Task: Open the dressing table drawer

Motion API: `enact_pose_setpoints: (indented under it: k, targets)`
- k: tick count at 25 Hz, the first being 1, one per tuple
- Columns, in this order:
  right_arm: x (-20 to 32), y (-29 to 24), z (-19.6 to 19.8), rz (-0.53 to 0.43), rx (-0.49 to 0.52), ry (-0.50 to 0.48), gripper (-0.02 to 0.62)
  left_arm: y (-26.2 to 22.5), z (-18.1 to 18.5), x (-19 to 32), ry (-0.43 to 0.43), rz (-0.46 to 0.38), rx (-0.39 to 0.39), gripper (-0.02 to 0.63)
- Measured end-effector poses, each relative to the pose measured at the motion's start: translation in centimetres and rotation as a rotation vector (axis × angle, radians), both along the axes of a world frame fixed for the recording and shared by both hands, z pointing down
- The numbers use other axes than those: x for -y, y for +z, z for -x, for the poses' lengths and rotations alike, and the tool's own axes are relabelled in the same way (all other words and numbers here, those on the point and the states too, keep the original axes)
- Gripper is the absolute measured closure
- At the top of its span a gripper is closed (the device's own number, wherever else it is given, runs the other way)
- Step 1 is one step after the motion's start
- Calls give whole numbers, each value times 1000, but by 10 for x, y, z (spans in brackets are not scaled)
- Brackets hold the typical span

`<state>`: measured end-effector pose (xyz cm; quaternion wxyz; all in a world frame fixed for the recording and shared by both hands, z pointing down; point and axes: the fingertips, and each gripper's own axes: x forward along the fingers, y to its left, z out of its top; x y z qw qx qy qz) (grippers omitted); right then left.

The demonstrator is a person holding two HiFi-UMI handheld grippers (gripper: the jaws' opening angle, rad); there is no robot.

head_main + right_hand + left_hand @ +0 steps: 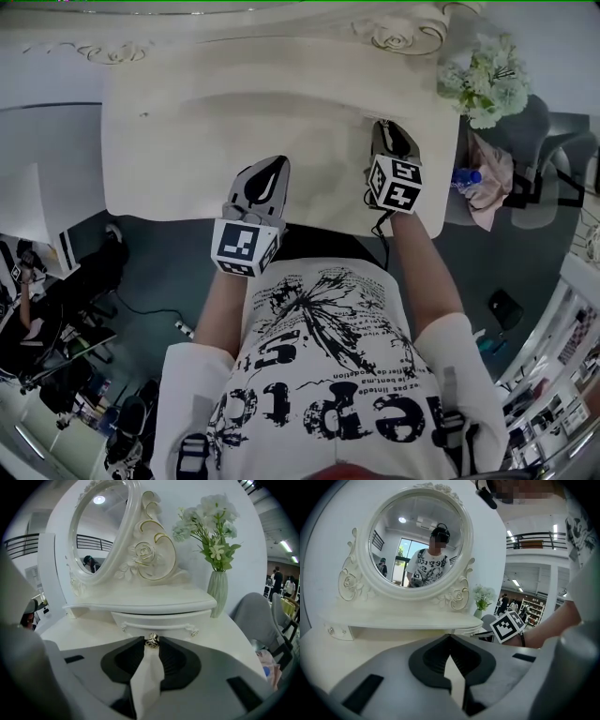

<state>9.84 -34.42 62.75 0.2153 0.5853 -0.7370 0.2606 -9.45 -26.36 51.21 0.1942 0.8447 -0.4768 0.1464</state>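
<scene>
The white dressing table [220, 634] carries a raised shelf with a small curved drawer [159, 619] under it. The drawer's little metal knob [151, 640] sits between the tips of my right gripper [151, 643], and both pads press against it. In the head view the right gripper [388, 131] reaches to the back right of the tabletop [169, 150]. My left gripper [450, 637] hovers over the tabletop with its tips together and nothing between them. It shows in the head view at the front middle as the left gripper [266, 178].
An oval mirror [417, 541] in a carved frame stands on the shelf. A vase of pale flowers [218, 590] stands to the right of the drawer. A grey chair [262, 616] is at the table's right end. A second small drawer [338, 631] is at the shelf's left end.
</scene>
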Motion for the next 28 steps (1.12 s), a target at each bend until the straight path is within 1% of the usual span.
enact_pose_setpoints:
  k: [4,8,17,24,28]
  targets:
    - [-18,1,4,-8,-7,-18,486,-1,-3,-2,13,1,4,598]
    - [-29,0,4,-10,4,-12,488,-6,-7,0,29,-7,6,598]
    - [-49,0,5,5,6,-22,488,-16,-10,4,34,-32,6,598]
    - [-54,0,5,18,14,-16,488,-18,-12,6,40,-36,5,598]
    - [-53,0,5,19,-2,-36,486,-20,-12,9,38,-40,3,598]
